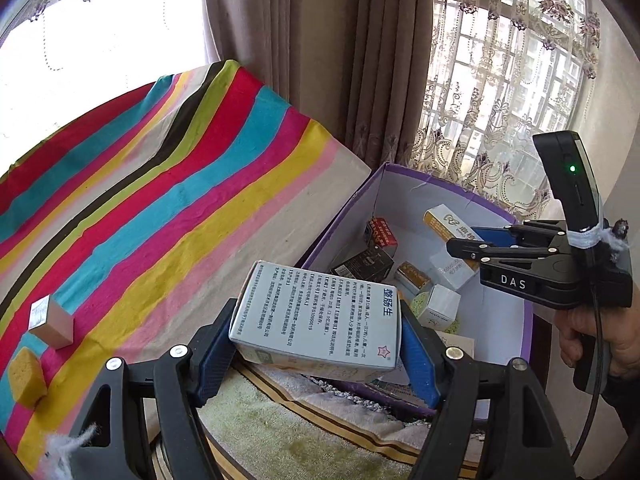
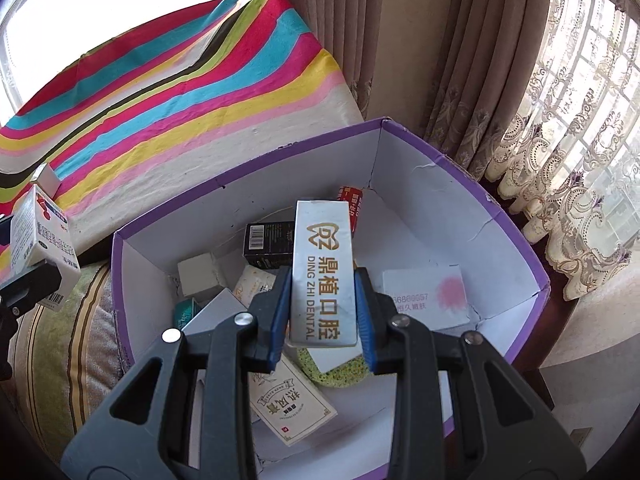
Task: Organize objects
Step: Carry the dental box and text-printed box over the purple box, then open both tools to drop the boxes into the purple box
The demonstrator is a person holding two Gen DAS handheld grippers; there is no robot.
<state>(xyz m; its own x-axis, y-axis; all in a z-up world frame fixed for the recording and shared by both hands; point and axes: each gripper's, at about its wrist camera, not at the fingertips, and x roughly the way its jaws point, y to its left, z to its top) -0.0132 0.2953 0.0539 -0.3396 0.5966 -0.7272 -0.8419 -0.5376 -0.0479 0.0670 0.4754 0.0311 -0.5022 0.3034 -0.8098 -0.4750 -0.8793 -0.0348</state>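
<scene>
My left gripper point(image 1: 318, 340) is shut on a white medicine box point(image 1: 320, 316) with blue Chinese print, held just outside the near left corner of a purple-rimmed cardboard box point(image 1: 352, 200). My right gripper point(image 2: 322, 312) is shut on a tall silver dental box point(image 2: 323, 272) with gold lettering, hanging over the inside of the purple-rimmed box point(image 2: 460, 160). That right gripper point(image 1: 476, 248) also shows at the right of the left wrist view, with a hand on its handle. Several small cartons lie in the purple-rimmed box. The held medicine box point(image 2: 44, 248) shows at the left edge of the right wrist view.
A striped cloth point(image 1: 160, 184) covers the table left of the box. On it lie a small silver box point(image 1: 50, 322) and a yellow sponge point(image 1: 26, 376). A green striped cushion point(image 2: 64, 344) lies beside the box. Curtains point(image 1: 320, 48) and lace-covered windows stand behind.
</scene>
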